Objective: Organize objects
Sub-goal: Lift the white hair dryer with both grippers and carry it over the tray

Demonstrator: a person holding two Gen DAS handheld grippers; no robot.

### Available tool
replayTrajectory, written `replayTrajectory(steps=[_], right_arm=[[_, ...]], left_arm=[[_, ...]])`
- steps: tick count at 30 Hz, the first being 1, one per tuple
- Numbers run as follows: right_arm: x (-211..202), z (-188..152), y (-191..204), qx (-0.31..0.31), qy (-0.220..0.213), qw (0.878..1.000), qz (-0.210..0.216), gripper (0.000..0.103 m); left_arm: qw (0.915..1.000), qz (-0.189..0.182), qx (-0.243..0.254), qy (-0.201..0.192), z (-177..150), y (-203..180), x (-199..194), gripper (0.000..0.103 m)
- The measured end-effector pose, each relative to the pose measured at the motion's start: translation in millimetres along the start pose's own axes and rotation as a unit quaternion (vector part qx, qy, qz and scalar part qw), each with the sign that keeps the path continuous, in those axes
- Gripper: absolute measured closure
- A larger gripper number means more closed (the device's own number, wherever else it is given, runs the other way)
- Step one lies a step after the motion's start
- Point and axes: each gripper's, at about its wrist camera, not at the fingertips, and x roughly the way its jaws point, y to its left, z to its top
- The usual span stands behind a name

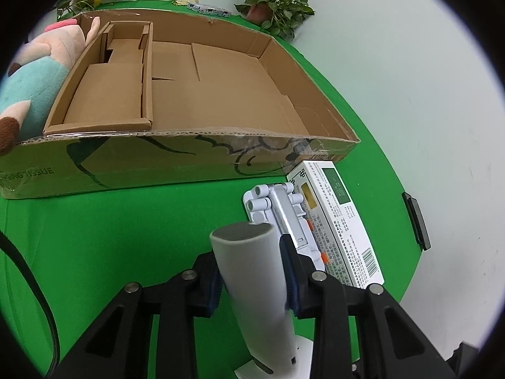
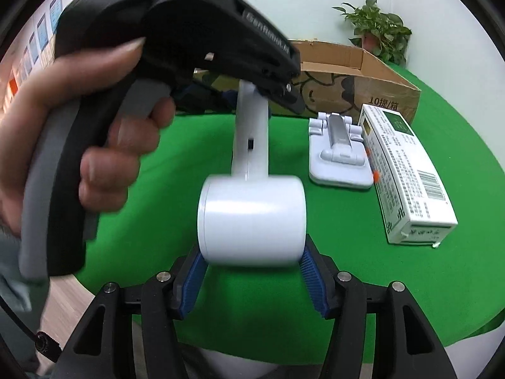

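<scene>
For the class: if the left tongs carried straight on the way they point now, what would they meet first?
Probably the folding stand lying on the green table, just ahead of the lint roller handle that the left tongs clamp; beyond it stands the cardboard box. Depth is uncertain.

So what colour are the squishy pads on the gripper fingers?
Blue, ribbed pads on black fingers, clearest in the right wrist view.

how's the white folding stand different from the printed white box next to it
The folding stand is plain white plastic with a silver hinged arm; the box is cardboard covered in print, with a green panel and a barcode. The stand is shorter and lies flat and low; the box is longer and taller. Both rest side by side on the green table, in front of the cardboard tray.
</scene>
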Motion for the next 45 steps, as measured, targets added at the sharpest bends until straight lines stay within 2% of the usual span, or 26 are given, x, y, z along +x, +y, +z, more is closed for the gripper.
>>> replayTrajectory(steps=[3,8,14,21,24,30,38,42,45], right_arm=[[1.1,8.2,-2.0,0.008,0.004,1.0,0.011,0.048],[-1.0,12.1,4.1,0.008,0.015,1.0,0.004,0.049],[-17.3,30.1,7.2,0.018,-0.001,1.0,-0.002,0.049],[-32.8,86.6,1.3,0.021,-0.044,0.999,-0.015,0.05],[-36.9,117.0,-1.3,0.017,-0.066,0.997,-0.025,0.05],[-38.0,177.0,-9.2,0.015,-0.083,0.996,-0.031,0.05],[-8.8,241.9,-19.3,0.018,-0.058,0.998,-0.023,0.05],[26.6,268.3,-24.9,0.023,-0.025,0.999,-0.013,0.05],[54.2,275.1,-31.3,0.027,-0.003,1.0,-0.006,0.05]], left_arm=[[1.0,0.004,0.005,-0.001,2.8,-1.7,0.4,0.072],[0.9999,0.001,0.012,0.002,5.5,-4.9,-2.3,0.072],[0.9989,-0.005,0.038,-0.027,29.7,-21.0,-25.4,0.072],[0.9924,0.011,0.102,-0.067,88.8,-53.0,-59.8,0.072],[0.9897,0.014,0.118,-0.08,113.5,-62.4,-71.2,0.072],[0.9846,0.022,0.14,-0.103,159.3,-73.6,-88.1,0.073],[0.9848,0.034,0.145,-0.09,210.8,-59.9,-75.9,0.073],[0.9865,0.047,0.144,-0.061,227.3,-41.1,-47.9,0.072],[0.9884,0.057,0.137,-0.032,232.7,-25.6,-18.3,0.072]])
